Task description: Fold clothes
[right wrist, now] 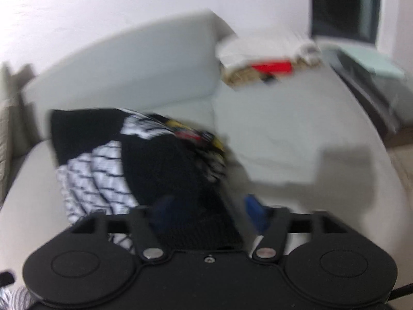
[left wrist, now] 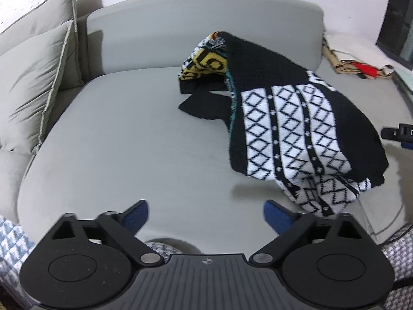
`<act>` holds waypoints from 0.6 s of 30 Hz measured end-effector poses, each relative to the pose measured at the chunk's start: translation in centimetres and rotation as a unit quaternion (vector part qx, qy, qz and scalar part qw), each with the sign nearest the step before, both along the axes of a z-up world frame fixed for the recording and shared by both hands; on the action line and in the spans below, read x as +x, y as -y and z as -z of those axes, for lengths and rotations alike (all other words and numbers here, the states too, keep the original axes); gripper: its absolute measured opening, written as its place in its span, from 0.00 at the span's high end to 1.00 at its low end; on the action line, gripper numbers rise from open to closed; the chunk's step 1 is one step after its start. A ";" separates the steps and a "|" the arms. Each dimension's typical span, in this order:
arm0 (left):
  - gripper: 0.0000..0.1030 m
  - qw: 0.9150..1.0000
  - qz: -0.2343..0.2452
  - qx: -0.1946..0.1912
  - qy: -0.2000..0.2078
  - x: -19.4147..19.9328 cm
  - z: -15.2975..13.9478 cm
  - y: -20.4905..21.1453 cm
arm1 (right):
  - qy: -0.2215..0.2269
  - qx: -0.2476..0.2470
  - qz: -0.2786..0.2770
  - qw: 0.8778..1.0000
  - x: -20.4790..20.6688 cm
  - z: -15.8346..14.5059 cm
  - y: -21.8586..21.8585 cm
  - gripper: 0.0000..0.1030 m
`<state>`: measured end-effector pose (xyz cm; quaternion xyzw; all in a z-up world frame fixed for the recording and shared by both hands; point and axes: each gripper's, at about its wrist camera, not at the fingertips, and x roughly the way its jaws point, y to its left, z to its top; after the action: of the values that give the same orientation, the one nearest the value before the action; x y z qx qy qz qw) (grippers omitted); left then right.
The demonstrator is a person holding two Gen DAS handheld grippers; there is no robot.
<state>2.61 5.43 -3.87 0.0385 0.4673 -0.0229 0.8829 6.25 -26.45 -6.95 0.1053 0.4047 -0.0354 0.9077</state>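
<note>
Our right gripper [right wrist: 209,206] clamps the black-and-white diamond-patterned knit sweater [left wrist: 296,118] over the grey sofa cushion [left wrist: 124,139]; left gripper [left wrist: 206,213], wide and empty, must next take an opposite edge.

Each black gripper [left wrist: 206,215] [right wrist: 210,213] has round housings, silver pivot screws and, though blurred, seemingly blue finger pads [left wrist: 275,217].

Sofa seat [left wrist: 116,142]: broad bare grey stretch on the left and near side, open from the left gripper [left wrist: 206,214] forward. Sweater [left wrist: 296,118] heaped on the right half, draping over the near right edge. Cushions [left wrist: 33,77] stacked against the far left. Backrest [left wrist: 201,31] closes the far side. Folded paper bag [left wrist: 361,64] lies far right, well apart from the sweater; bare seat between them.
</note>
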 end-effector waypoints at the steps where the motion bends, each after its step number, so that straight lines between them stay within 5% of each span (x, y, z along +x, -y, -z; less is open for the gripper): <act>1: 0.13 1.000 0.001 -0.004 0.006 -0.3 -0.1 -0.3 | 0.018 -0.006 -0.021 1.000 -0.6 -0.6 -1.0 0.32; 5: 0.13 1.000 -0.001 -0.016 0.027 -0.8 -0.1 -1.8 | 0.051 -0.030 -0.159 0.986 -1.0 -0.6 -7.6 0.29; 9: 0.13 0.999 -0.014 -0.042 0.027 -0.5 0.6 -3.8 | 0.039 -0.104 -0.279 0.954 0.0 3.2 -14.9 0.19; 18: 0.13 0.995 -0.049 -0.082 0.021 1.6 2.6 -7.4 | 0.039 -0.345 -0.340 0.874 -0.1 11.9 -22.8 0.22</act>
<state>4.25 12.85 -6.42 -0.0561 0.4463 -0.0169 0.8929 6.15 -3.63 -18.80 -0.3578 0.3423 0.1423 0.8571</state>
